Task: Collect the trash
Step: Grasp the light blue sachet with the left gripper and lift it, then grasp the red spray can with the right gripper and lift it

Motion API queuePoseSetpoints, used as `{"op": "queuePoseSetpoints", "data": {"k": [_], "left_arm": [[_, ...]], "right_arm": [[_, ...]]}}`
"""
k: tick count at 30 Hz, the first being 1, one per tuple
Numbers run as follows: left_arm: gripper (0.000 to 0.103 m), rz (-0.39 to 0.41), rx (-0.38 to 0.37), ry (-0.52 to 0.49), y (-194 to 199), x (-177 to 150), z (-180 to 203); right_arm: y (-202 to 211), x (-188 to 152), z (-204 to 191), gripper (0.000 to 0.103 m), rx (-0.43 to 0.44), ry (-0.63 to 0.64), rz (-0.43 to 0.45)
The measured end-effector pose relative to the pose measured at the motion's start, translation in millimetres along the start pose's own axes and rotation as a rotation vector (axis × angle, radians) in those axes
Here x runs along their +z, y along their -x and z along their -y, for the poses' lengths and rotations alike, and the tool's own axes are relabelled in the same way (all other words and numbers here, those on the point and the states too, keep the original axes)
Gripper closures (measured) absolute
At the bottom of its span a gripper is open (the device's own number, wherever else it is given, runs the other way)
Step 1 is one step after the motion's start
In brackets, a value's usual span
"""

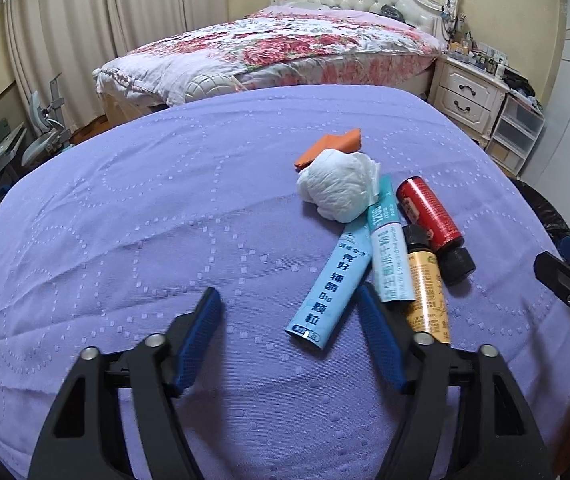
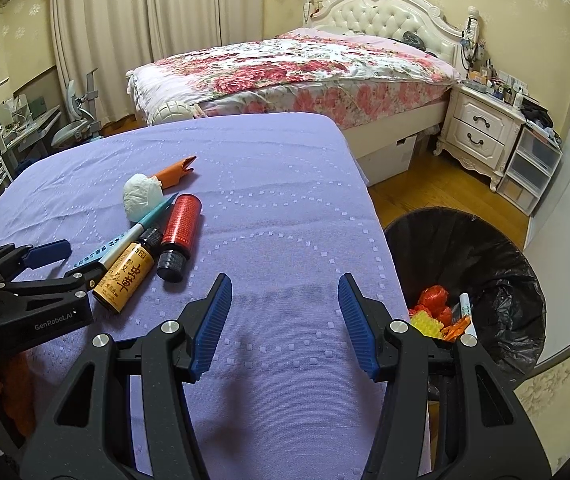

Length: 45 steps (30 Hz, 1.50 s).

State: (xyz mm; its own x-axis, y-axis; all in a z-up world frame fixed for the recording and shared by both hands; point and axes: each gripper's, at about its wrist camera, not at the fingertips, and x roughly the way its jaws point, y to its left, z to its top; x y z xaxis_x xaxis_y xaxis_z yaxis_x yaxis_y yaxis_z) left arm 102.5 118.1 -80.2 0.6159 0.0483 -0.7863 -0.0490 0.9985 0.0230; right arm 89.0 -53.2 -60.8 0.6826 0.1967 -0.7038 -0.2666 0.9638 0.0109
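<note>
On my purple-covered table (image 1: pixel 125 240) the trash lies in one cluster: a crumpled white tissue ball (image 1: pixel 337 186) resting against an orange wrapper (image 1: pixel 331 146), two light-blue sachet sticks (image 1: pixel 331 284) lying flat side by side, and a yellow-labelled bottle (image 1: pixel 425 292) and a red bottle (image 1: pixel 433 220), both black-capped and on their sides. Beside the table stands my black-lined trash bin (image 2: pixel 497 264), already holding red, orange and yellow scraps.

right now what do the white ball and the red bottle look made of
White ball: crumpled tissue or thin paper, matte, judging by its soft creases. Red bottle: probably glass or plastic under a glossy red printed label, with a black ribbed cap; the body itself is hidden.
</note>
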Motion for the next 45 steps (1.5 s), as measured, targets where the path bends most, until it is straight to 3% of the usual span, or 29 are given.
{"op": "queuePoseSetpoints", "data": {"k": [5,8,18,21,23,28,31,35,37,45], "left_arm": [[0.07,0.025,-0.016,-0.051,5,-3,9],[0.079,0.03,-0.023,-0.064,7,-6,11],[0.082,0.026,-0.02,-0.008,22,-24,-5],[0.068,0.026,-0.01,0.003,22,-23,-6],[0.05,0.033,-0.002,0.011,22,-19,-7],[0.048,0.025,-0.022,0.022,14,-6,-8],[0.053,0.005,-0.027,0.02,7,-5,-10],[0.078,0.022,-0.017,-0.011,9,-8,-8],[0.083,0.028,-0.015,-0.005,10,-9,-10],[0.083,0.043,0.013,0.074,15,-13,-31]], "right_arm": [[-3,-6,-1,0.049,0.005,0.001,-0.007],[-4,-7,-1,0.049,0.007,0.004,-0.009],[-4,-8,-4,0.049,0.015,0.0,-0.017],[-3,-8,-6,0.049,0.017,0.004,-0.017],[-2,-8,-7,0.049,0.017,0.008,-0.017],[-2,-8,-8,0.049,0.016,0.011,-0.018],[-2,-8,-8,0.049,0.016,0.014,-0.019],[-3,-7,-11,0.049,0.017,0.023,-0.023],[-4,-5,-14,0.049,0.02,0.03,-0.025],[-7,8,-33,0.049,0.047,0.07,-0.011]]}}
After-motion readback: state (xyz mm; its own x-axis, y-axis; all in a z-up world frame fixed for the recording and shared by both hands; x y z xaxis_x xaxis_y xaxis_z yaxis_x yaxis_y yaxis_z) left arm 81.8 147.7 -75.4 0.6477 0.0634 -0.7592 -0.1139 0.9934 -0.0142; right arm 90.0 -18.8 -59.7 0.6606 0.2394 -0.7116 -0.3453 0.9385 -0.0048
